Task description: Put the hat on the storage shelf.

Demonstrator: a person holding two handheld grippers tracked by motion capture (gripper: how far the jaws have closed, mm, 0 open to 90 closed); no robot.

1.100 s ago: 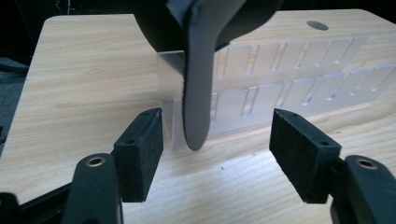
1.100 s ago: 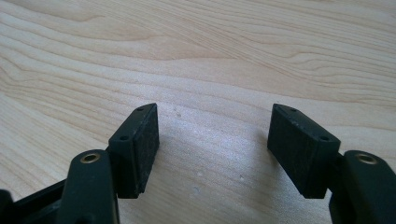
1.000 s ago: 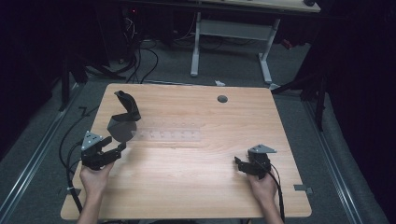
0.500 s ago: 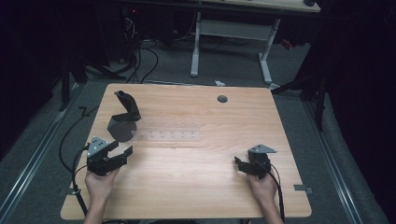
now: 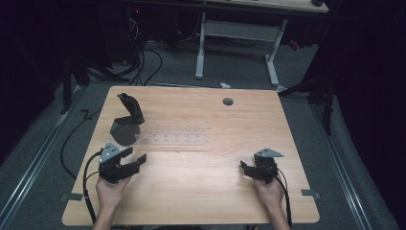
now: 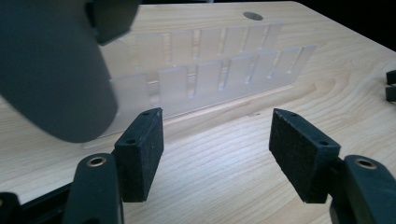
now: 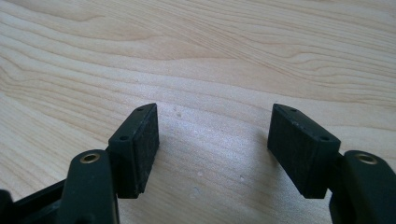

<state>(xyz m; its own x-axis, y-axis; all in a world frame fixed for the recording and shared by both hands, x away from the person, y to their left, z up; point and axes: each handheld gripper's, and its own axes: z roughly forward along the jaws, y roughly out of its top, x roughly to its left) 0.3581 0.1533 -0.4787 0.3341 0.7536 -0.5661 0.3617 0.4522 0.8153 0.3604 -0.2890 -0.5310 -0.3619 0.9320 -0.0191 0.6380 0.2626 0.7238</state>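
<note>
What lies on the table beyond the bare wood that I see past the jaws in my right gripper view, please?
Observer: A clear slotted rack lies left of the middle of the table.
Operator: Thank you. Is anything next to it?
Observer: Yes, a dark grey object stands at its left end; I cannot tell whether they touch.
Operator: And where is the left gripper?
Observer: The left gripper is just on the person's side of that object, pointing toward the rack, jaws open with nothing between them.
</note>
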